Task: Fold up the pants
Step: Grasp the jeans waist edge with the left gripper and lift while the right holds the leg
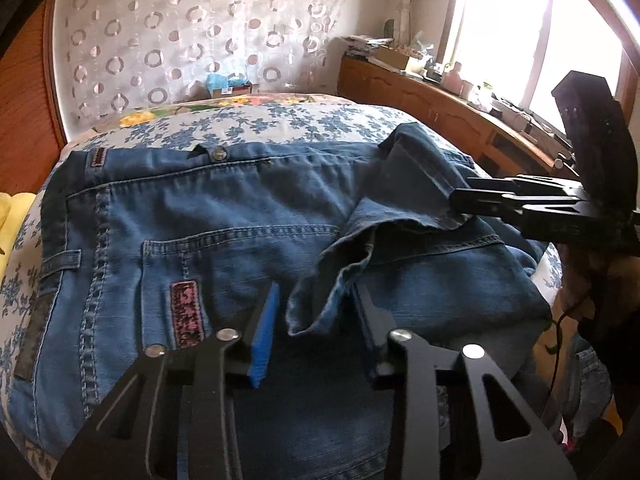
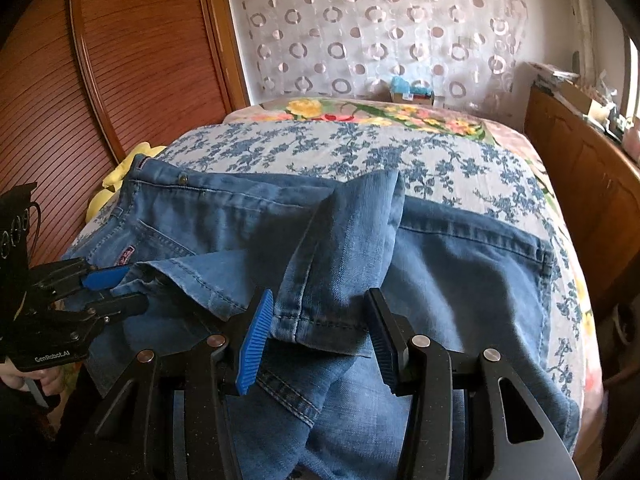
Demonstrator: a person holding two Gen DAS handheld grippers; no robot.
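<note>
A bedroom, then: a bed under a blue-flowered white bedspread, a curtain with ring patterns behind it, wooden cabinets along the window side. Spread across the bed lie the faded blue denim pants, waistband and back pocket ahead and to the left of the left tongs, the legs doubled back on top. Those left tongs stand spread, a crumpled hem lying loose between the fingers, not gripped. The right tongs are spread too, straddling the other leg's hem, which lies flat between the pads.

My read: the legs have just been laid over, and now they want tidying. Best to pinch each hem at its corner, draw it straight toward the waistband and lay it flat, because that left hem is bunched.

There's bare bedspread beyond the tongs. The bed edge falls away close on the right.
</note>
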